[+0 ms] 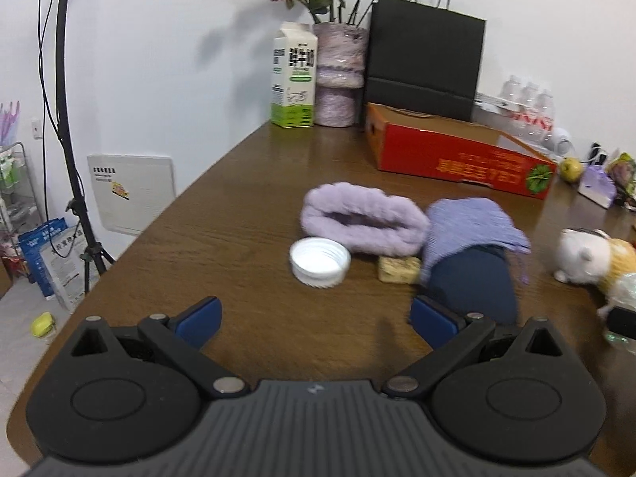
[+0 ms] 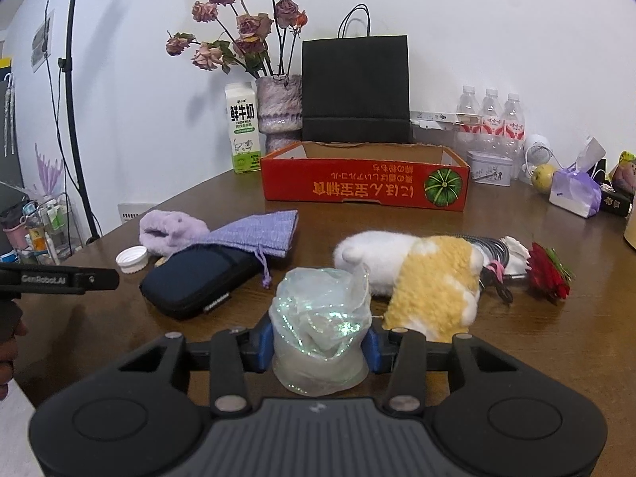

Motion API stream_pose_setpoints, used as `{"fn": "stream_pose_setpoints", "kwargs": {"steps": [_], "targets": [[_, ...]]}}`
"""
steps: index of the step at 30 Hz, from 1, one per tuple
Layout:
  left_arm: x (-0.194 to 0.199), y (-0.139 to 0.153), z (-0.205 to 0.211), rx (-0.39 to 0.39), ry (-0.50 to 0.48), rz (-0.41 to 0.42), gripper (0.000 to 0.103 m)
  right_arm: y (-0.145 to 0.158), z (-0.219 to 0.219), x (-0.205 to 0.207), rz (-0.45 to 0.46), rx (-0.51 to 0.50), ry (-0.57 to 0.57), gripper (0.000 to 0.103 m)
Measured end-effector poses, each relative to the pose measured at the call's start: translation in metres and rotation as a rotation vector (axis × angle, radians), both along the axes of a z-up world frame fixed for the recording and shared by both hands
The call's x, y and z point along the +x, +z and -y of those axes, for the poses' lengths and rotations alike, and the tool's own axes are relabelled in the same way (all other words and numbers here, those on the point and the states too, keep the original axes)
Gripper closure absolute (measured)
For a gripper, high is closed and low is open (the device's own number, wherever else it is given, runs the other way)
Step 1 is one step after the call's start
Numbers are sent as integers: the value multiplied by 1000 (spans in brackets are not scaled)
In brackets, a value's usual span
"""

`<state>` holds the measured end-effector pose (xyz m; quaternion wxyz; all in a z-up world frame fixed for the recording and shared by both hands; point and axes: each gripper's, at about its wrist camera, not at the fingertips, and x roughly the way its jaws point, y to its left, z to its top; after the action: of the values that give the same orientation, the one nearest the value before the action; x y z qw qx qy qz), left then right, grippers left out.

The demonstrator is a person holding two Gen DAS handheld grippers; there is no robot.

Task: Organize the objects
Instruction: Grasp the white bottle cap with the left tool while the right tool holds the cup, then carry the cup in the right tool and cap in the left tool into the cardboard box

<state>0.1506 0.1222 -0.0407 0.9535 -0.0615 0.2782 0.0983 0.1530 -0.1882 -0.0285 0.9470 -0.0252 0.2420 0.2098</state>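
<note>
Brown wood-grain table [image 2: 516, 342] with a rounded corner stands against a white wall [image 2: 497, 31], and a black light stand [image 1: 65, 119] rises from the pale floor beside it. At the back stand a vase of dried pink roses [image 2: 278, 107], a black paper bag [image 2: 355, 89], a pack of water bottles [image 2: 491, 119] and a white-and-green milk carton [image 2: 242, 129], whose front reads "FRESH MILK" under large Chinese characters. An open red cardboard box [image 2: 363, 185] lies before the bag, its yellow print upside down beside a green pumpkin picture. The right gripper [image 2: 320, 344], pointing slightly downward over the table, has its blue pads pressed on both sides of a translucent, glittery gauze pouch [image 2: 320, 318]; a white-and-yellow plush toy [image 2: 413, 274] lies just behind it. Further left a navy zip case [image 2: 198, 278] lies under a lilac knitted bag [image 2: 254, 230], near a fluffy purple piece [image 1: 359, 218] and a white screw cap [image 1: 320, 260]. The left gripper [image 1: 316, 320] hovers above bare table near these with its jaws spread wide and nothing between them; the right view shows "GenRobot.AI" on its side.
</note>
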Motion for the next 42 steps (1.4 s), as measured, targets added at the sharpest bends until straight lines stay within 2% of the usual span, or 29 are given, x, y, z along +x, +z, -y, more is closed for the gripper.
{"fn": "stream_pose_setpoints", "kwargs": {"steps": [5,11,18,21,23,25,28,29,42], "targets": [[22,-2,-12,-10,2,-29,0,0,-8,8,2,-6,0,61],[42,-3,-12,26,2,-36,0,0,-16,16,7,-13,0,61],[51,-3,-9,38,8,-36,1,0,-17,19,8,-12,0,61],[55,-4,-10,24,5,-50,8,0,-18,22,7,-9,3,61],[58,-5,-13,6,25,-60,22,-1,-19,23,7,-7,5,61],[61,-7,-17,-19,34,-69,29,-1,-19,23,10,-3,9,61],[62,-6,-16,-11,38,-62,49,-1,-19,21,15,2,13,61],[62,-6,-16,-13,36,-59,62,0,-19,21,16,2,14,61],[42,1,-7,-4,56,-13,62,4,-8,10,39,25,13,61]]}}
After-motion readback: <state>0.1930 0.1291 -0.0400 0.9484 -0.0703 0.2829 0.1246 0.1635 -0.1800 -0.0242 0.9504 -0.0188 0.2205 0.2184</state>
